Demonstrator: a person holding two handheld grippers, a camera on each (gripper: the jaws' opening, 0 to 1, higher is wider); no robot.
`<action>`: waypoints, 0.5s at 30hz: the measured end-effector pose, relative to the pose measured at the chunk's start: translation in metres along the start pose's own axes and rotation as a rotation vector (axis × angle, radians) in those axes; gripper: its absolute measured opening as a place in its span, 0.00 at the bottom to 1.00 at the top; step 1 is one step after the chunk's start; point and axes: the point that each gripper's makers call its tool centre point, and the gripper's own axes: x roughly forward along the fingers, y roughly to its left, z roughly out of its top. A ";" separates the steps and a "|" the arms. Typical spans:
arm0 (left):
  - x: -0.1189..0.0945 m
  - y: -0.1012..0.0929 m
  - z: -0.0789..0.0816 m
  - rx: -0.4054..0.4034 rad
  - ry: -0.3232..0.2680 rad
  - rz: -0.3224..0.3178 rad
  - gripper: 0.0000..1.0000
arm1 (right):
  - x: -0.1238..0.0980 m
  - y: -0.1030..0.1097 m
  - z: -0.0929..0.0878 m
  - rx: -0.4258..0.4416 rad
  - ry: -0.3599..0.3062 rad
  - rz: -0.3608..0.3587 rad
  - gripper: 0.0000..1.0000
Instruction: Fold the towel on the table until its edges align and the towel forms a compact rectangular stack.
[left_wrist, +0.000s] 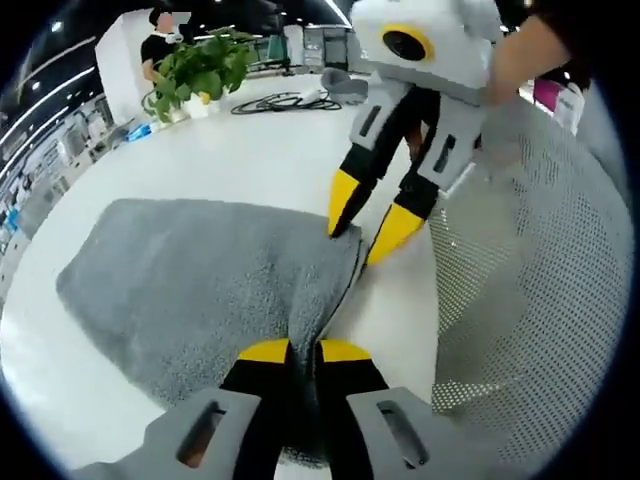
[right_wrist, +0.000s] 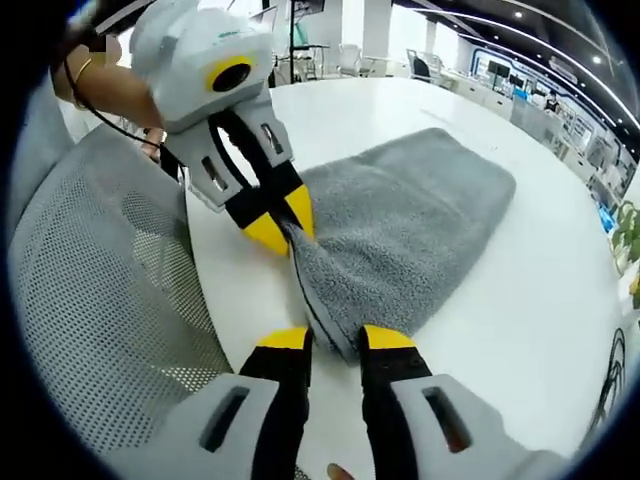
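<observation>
A grey towel (left_wrist: 200, 280) lies on the white table (left_wrist: 250, 150), with one edge pulled up into a ridge. In the left gripper view my left gripper (left_wrist: 305, 352) is shut on the near end of that ridge. My right gripper (left_wrist: 355, 243) comes in from the upper right, its yellow tips pinching the towel's corner. In the right gripper view the towel (right_wrist: 420, 230) stretches away over the table (right_wrist: 540, 330). There my right gripper (right_wrist: 336, 340) holds its near corner, and my left gripper (right_wrist: 284, 228) clamps the edge a little farther along.
A grey mesh chair back (left_wrist: 530, 280) stands close against the table edge by both grippers, also seen as the mesh chair (right_wrist: 100, 290). A potted plant (left_wrist: 200, 68) and black cables (left_wrist: 290, 100) sit at the far side of the table. A person (left_wrist: 158, 40) stands beyond.
</observation>
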 end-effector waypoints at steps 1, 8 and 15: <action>-0.001 0.002 0.001 -0.057 -0.013 -0.019 0.08 | -0.001 0.000 0.002 -0.012 -0.005 -0.004 0.17; -0.015 0.007 0.018 -0.239 -0.077 -0.078 0.07 | -0.003 -0.010 0.011 -0.115 -0.041 -0.102 0.29; -0.020 0.017 0.023 -0.305 -0.103 -0.102 0.07 | 0.002 -0.012 0.016 -0.250 -0.019 -0.142 0.30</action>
